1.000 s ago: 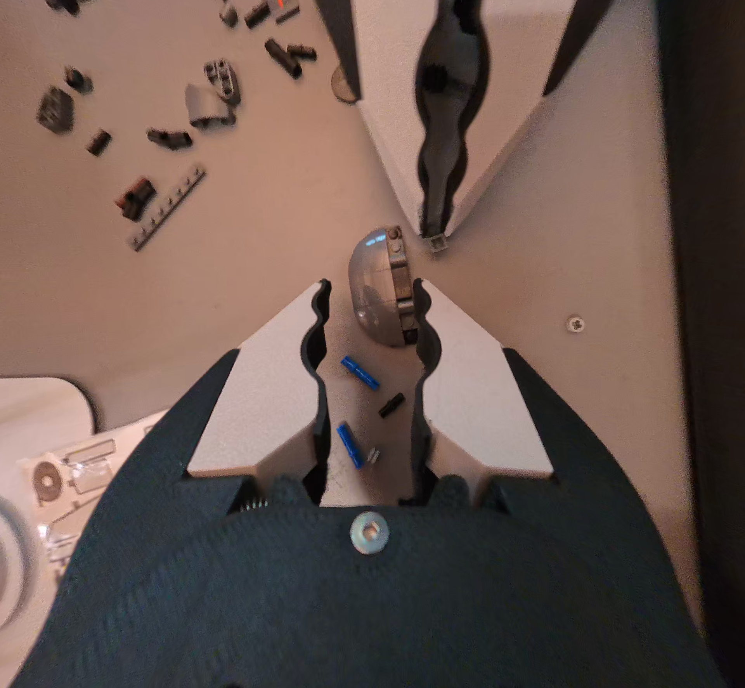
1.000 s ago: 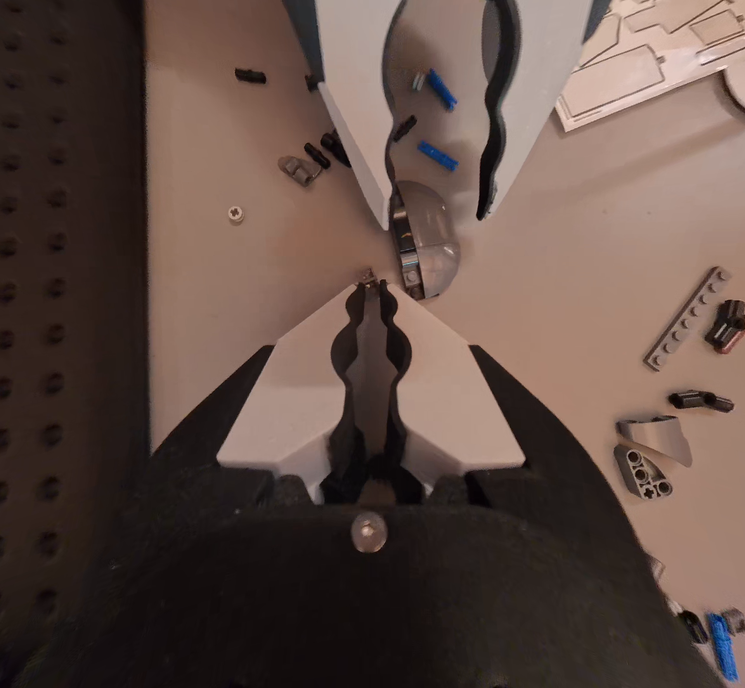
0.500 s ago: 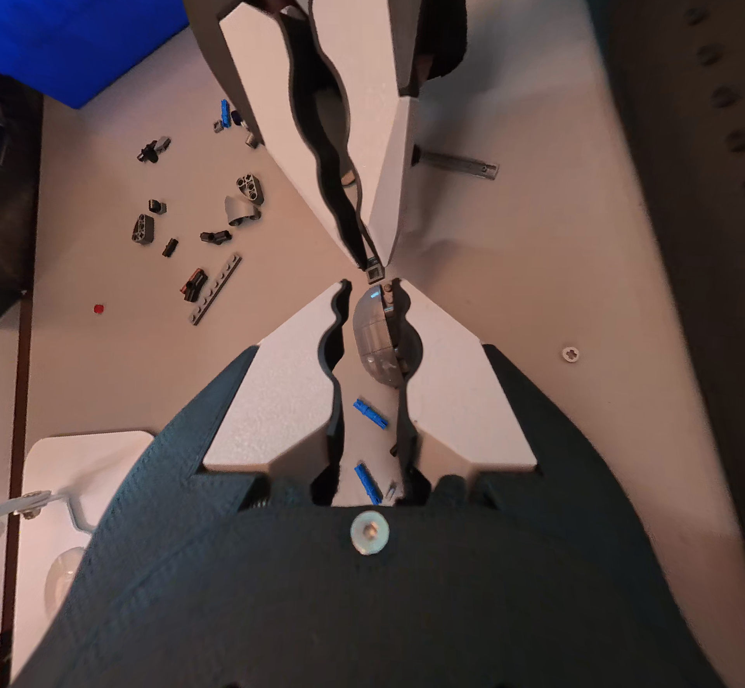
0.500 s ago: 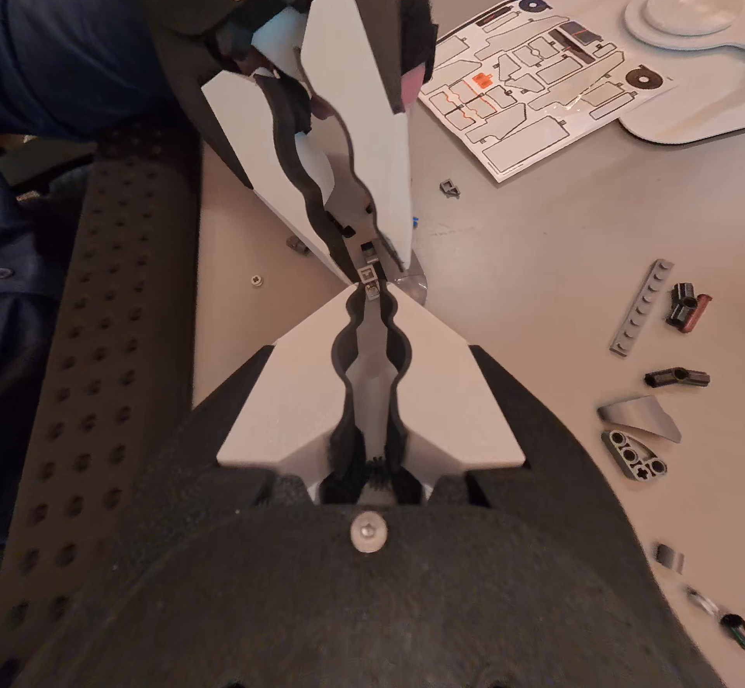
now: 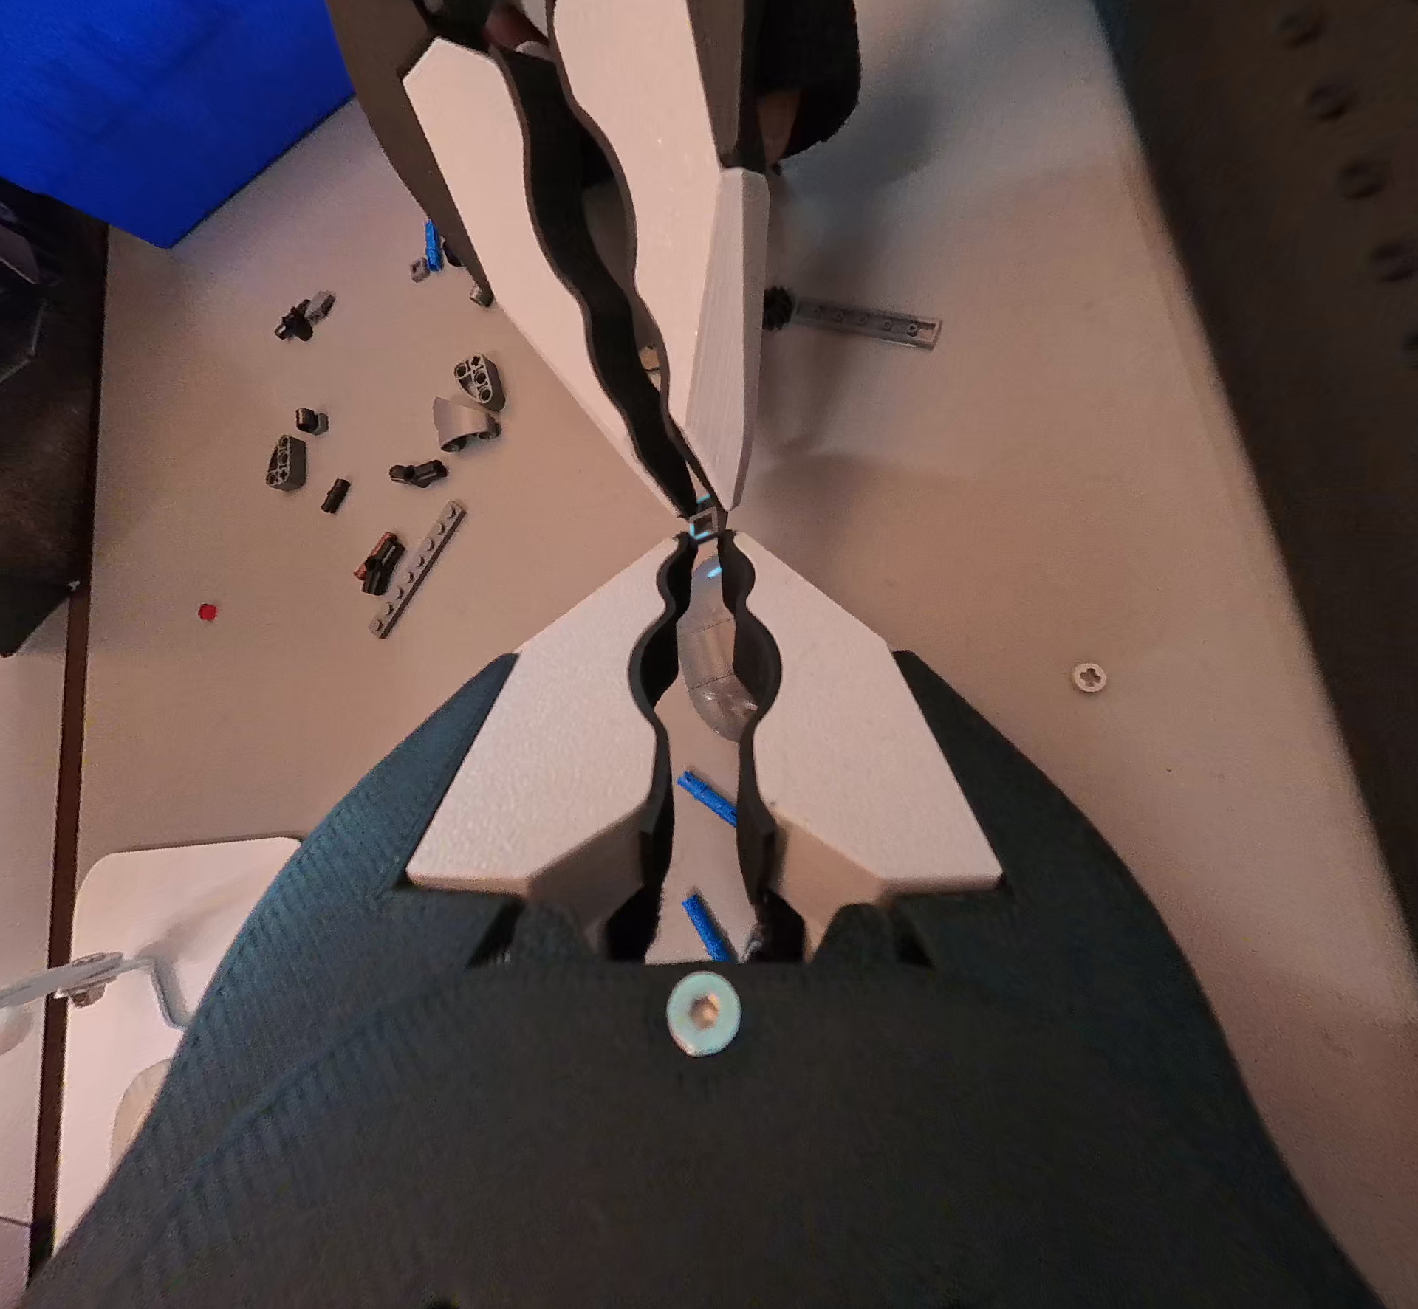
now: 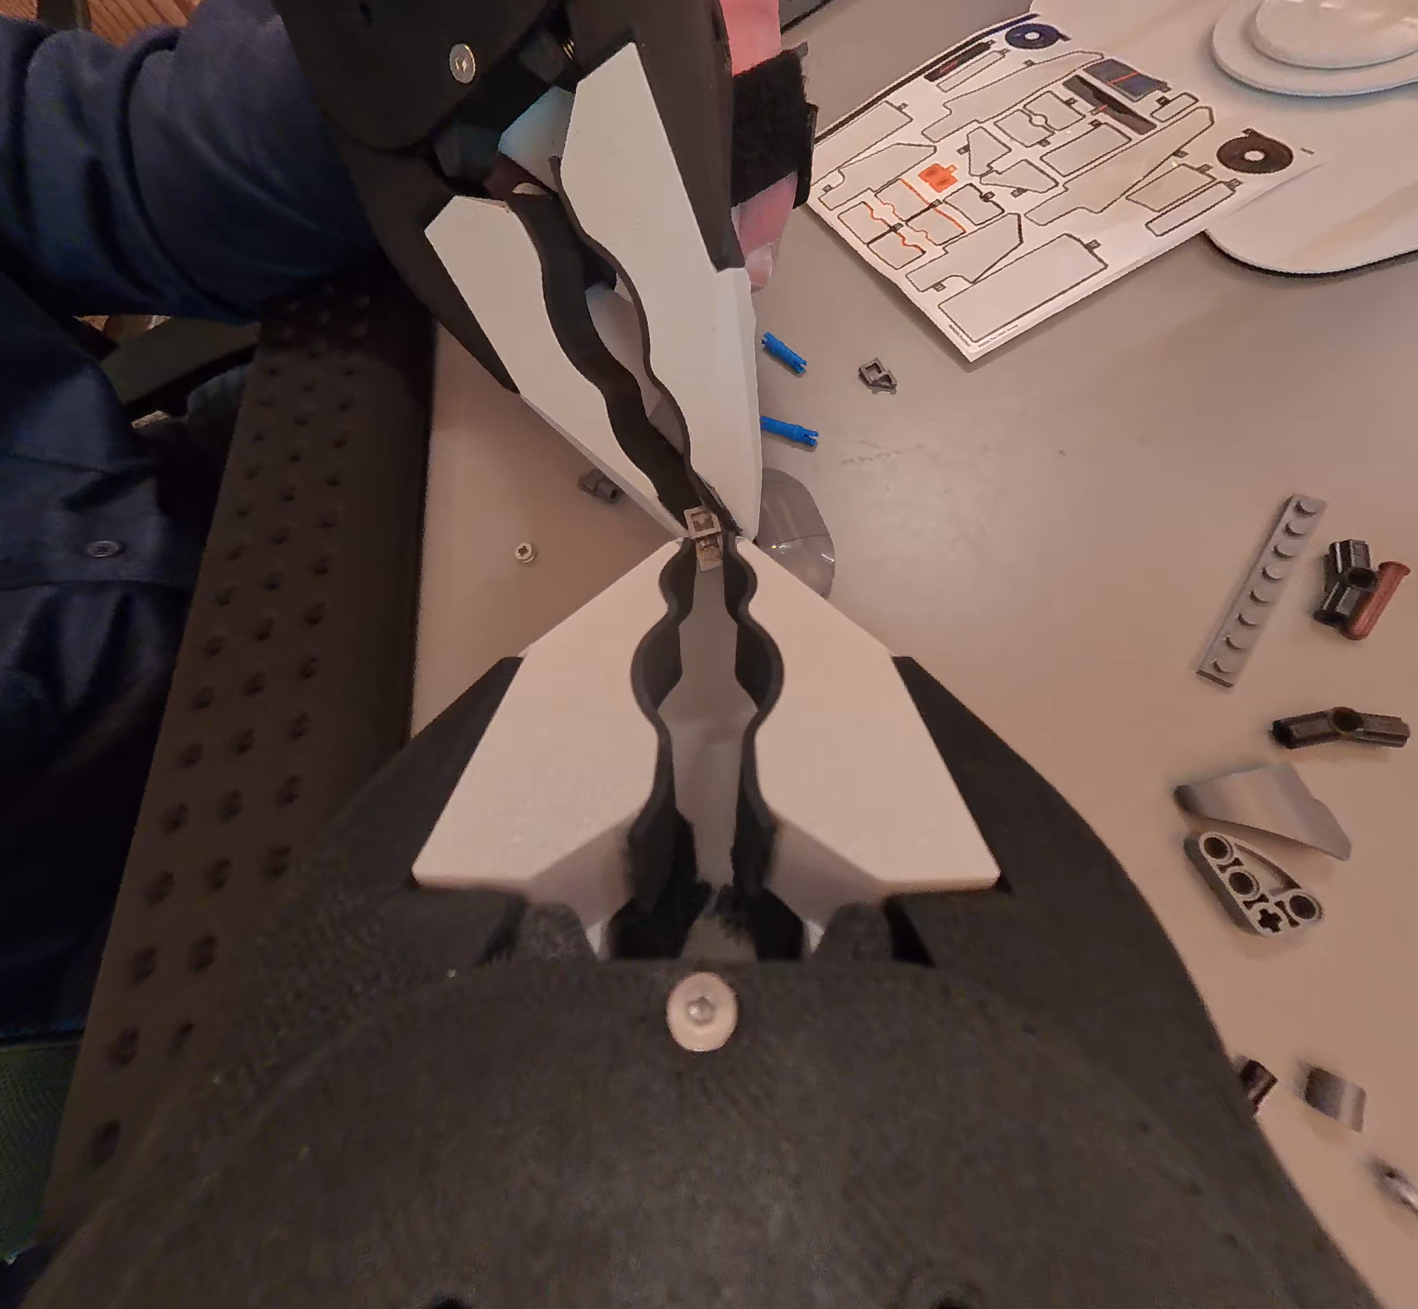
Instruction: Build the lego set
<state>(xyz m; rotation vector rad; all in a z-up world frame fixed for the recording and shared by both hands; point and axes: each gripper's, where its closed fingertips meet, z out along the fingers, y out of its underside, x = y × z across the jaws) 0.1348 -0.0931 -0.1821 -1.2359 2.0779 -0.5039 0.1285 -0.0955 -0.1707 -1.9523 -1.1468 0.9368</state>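
Grey dome (image 5: 713,651) clamped in left hand-held gripper (image 5: 702,547); right hand-held gripper (image 6: 707,560) pinching small piece (image 6: 710,551), loose bricks (image 6: 1262,589) nearby

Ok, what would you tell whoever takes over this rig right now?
Left tongs: shut on the grey dome piece, held up.
Right tongs: shut on a small grey square piece, tip to tip with the left.
Done: both parts are gripped and brought together; I cannot tell whether they are seated.
Left: press them together, then work through the loose parts, e.g. the long grey plate.
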